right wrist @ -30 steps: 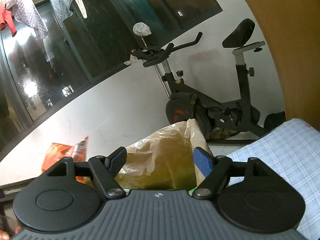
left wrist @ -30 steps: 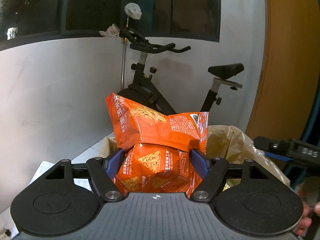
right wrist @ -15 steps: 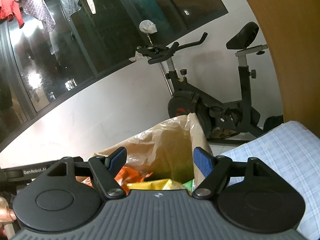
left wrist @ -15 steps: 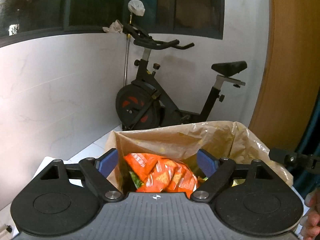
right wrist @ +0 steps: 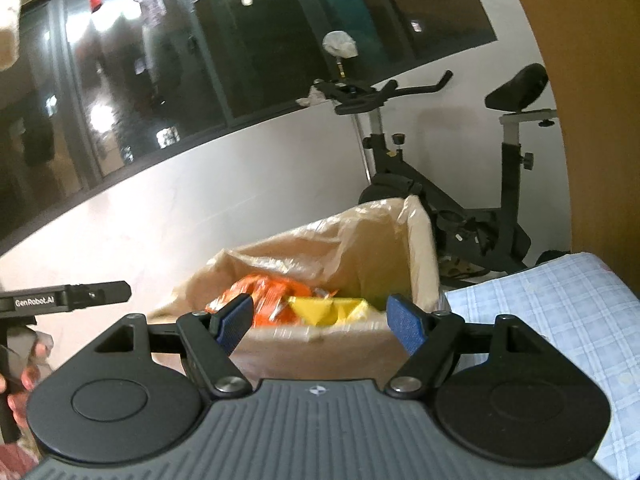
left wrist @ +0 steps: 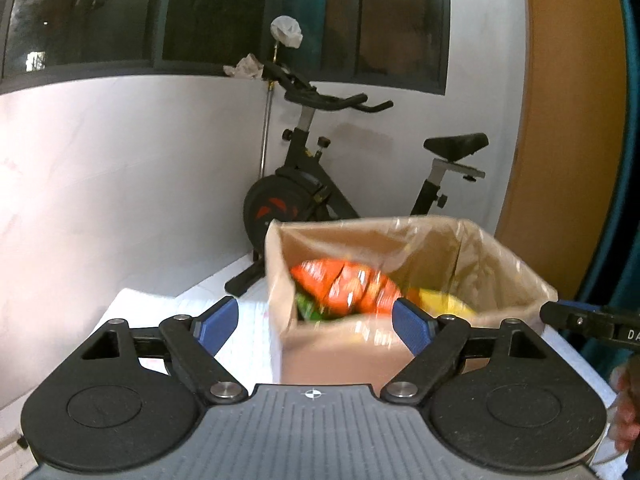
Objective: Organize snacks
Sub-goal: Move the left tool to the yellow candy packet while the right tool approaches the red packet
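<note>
A brown cardboard box (left wrist: 344, 356) lined with a clear plastic bag stands ahead of both grippers. Inside it lie the orange chip bags (left wrist: 344, 288), a yellow pack (left wrist: 444, 304) and a bit of a green pack (left wrist: 308, 308). My left gripper (left wrist: 316, 320) is open and empty, a little short of the box's near wall. In the right wrist view, the box (right wrist: 320, 344) holds the same orange bags (right wrist: 272, 296) and yellow pack (right wrist: 324, 310). My right gripper (right wrist: 320, 320) is open with nothing in it, just before the box.
A black exercise bike (left wrist: 320, 200) stands behind the box against a white wall under dark windows. A blue checked cloth (right wrist: 552, 312) lies to the right of the box, white sheets (left wrist: 248, 344) to its left. An orange-brown panel (left wrist: 568, 120) rises at the right. A hand (right wrist: 24, 360) grips the left tool.
My left gripper opened and let go of the orange chip bags, which now lie in the box. Both grippers have drawn back, so the box sits farther ahead.
</note>
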`<action>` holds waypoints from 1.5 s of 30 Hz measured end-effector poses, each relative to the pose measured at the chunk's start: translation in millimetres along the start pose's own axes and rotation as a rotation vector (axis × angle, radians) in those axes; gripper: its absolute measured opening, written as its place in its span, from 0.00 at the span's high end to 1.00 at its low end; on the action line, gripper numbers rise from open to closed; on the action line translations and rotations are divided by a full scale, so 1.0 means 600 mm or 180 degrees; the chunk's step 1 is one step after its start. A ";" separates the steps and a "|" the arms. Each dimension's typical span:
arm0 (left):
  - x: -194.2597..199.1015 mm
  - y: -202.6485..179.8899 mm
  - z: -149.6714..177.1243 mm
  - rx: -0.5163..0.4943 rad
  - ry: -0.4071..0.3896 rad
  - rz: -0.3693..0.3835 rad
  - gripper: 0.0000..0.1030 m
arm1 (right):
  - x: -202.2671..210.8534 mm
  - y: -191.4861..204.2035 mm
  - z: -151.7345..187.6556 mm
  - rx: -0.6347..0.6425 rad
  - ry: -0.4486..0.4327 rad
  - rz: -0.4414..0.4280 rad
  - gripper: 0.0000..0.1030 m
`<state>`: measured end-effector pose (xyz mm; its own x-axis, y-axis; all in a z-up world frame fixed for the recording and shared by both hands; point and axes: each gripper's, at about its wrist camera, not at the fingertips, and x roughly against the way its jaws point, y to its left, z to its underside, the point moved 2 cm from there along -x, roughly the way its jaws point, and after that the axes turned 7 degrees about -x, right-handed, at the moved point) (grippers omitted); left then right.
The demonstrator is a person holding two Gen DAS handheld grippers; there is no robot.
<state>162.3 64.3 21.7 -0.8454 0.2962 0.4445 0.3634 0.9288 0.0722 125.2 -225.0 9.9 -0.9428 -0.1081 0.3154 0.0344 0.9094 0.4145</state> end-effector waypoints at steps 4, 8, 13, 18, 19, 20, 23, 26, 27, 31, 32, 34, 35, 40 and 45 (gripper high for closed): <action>0.014 0.008 0.047 0.0043 0.0106 0.0023 0.17 | 0.018 0.004 0.039 0.0158 0.0072 -0.0004 0.25; 0.019 0.011 0.095 0.0096 0.0238 0.0076 0.20 | 0.030 0.000 0.087 0.0246 0.0240 -0.0004 0.25; 0.015 0.008 0.150 0.0150 0.0407 0.0169 0.21 | 0.035 -0.022 0.153 0.0255 0.0604 0.0027 0.25; 0.000 0.007 0.188 0.0207 0.0585 0.0227 0.23 | 0.034 -0.038 0.214 0.0459 0.0940 0.0146 0.27; -0.002 0.007 0.195 0.0230 0.0609 0.0238 0.23 | 0.034 -0.040 0.226 0.0520 0.1011 0.0161 0.27; -0.004 0.007 0.200 0.0251 0.0633 0.0251 0.23 | 0.033 -0.041 0.239 0.0575 0.1074 0.0166 0.27; -0.007 0.004 0.219 0.0278 0.0699 0.0283 0.24 | 0.030 -0.041 0.270 0.0775 0.1247 0.0161 0.28; -0.003 -0.002 0.235 0.0261 0.0728 0.0293 0.24 | 0.021 -0.037 0.288 0.0983 0.1404 0.0136 0.28; -0.002 -0.004 0.239 0.0252 0.0731 0.0299 0.24 | 0.020 -0.036 0.293 0.1036 0.1446 0.0121 0.28; -0.001 -0.006 0.245 0.0221 0.0748 0.0315 0.24 | 0.014 -0.035 0.312 0.1232 0.1570 0.0189 0.30; 0.000 -0.006 0.247 0.0220 0.0751 0.0317 0.24 | 0.012 -0.035 0.317 0.1251 0.1582 0.0225 0.30; -0.001 -0.005 0.248 0.0218 0.0756 0.0317 0.24 | 0.006 -0.041 0.325 0.1207 0.1646 0.0245 0.31; -0.001 -0.005 0.248 0.0218 0.0759 0.0316 0.24 | 0.005 -0.043 0.327 0.1181 0.1673 0.0230 0.32; -0.004 -0.004 0.255 0.0237 0.0803 0.0301 0.24 | 0.004 -0.037 0.338 0.1339 0.1667 0.0236 0.38; -0.005 -0.002 0.260 0.0233 0.0815 0.0312 0.25 | 0.005 -0.039 0.333 0.1312 0.1596 0.0237 0.50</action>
<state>103.5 96.9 -119.2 -0.6778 0.3282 0.6579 0.4016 0.9148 -0.0427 55.2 -166.0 -169.5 -0.6704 -0.1224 0.7319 -0.1304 0.9904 0.0463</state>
